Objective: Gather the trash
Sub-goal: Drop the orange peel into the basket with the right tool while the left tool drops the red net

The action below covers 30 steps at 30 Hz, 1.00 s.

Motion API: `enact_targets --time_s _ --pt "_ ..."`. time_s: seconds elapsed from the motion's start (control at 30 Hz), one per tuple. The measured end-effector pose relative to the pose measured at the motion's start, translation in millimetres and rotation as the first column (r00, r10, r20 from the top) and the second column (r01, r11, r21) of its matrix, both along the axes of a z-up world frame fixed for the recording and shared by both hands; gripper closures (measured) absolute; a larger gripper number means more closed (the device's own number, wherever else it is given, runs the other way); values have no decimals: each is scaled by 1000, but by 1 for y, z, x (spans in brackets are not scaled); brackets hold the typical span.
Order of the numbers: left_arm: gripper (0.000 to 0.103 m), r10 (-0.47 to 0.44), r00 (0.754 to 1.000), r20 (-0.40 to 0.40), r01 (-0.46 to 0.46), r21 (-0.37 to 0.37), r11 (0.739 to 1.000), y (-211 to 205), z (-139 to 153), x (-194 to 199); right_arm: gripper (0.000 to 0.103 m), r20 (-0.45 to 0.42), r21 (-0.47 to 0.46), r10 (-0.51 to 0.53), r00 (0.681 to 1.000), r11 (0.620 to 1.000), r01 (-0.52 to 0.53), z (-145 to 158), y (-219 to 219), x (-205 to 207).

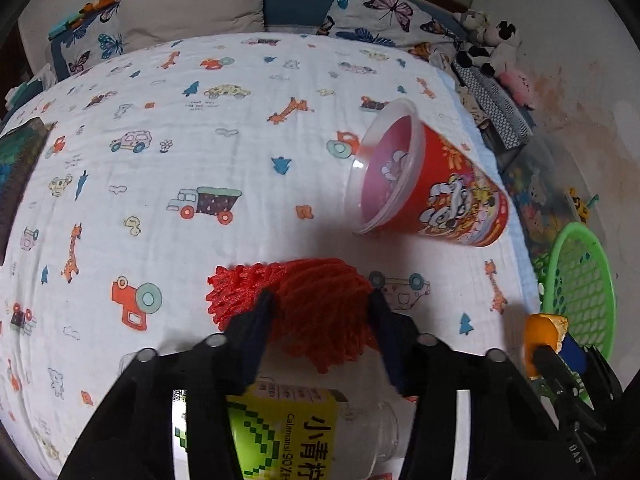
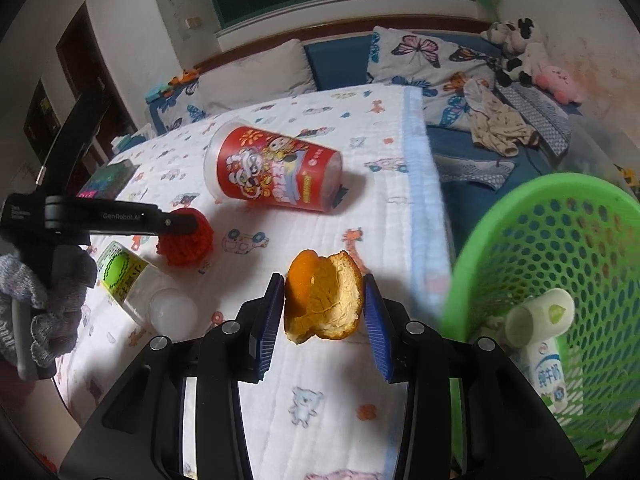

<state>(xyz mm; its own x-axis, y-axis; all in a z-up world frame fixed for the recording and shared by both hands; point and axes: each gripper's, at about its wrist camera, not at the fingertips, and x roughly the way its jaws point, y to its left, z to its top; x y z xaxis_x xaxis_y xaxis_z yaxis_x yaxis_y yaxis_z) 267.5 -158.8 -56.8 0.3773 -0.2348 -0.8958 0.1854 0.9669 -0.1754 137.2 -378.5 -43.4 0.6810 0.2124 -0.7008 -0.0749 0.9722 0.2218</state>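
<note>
On the patterned bed sheet lies a red foam fruit net (image 1: 320, 276), and my left gripper (image 1: 320, 295) is shut on it, one pad pressed against each side. The right wrist view shows the same net (image 2: 188, 244) under the left gripper's finger. My right gripper (image 2: 322, 280) is shut on a piece of orange peel (image 2: 320, 304), held above the sheet just left of the green basket (image 2: 520, 208). A red printed cup (image 1: 440, 184) lies on its side further up the bed. A clear bottle with a green label (image 1: 292, 432) lies beneath the left gripper.
The green mesh basket stands off the bed's right edge and holds a white milk bottle (image 2: 544, 340). Pillows (image 1: 192, 8) and plush toys (image 1: 492, 44) line the head of the bed. A dark booklet (image 2: 108, 180) lies at the left. A gloved hand (image 2: 44, 300) holds the left gripper.
</note>
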Motion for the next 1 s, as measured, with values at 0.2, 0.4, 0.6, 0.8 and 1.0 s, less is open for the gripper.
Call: enact_targets --time_s 0.2,0.4,0.6,0.8,1.0 --pt "72 -22 999 44 23 -32 999 -3 22 -17 63 21 6 -63 998 998 63 10 -28 -19" --pt "72 -99 991 90 107 -92 990 -31 54 -39 62 30 -5 -158 987 987 158 16 -70 -38" --pt "72 -208 974 90 220 -152 964 -89 66 -51 61 21 -27 -246 969 969 247 14 -110 -57" --pt "72 -314 946 79 323 -211 923 -155 65 -63 60 8 -26 -314 950 949 314 8 -141 -74" --pt "70 -408 909 80 415 -212 884 -209 56 -72 51 23 -8 -358 934 934 358 10 -163 -91"
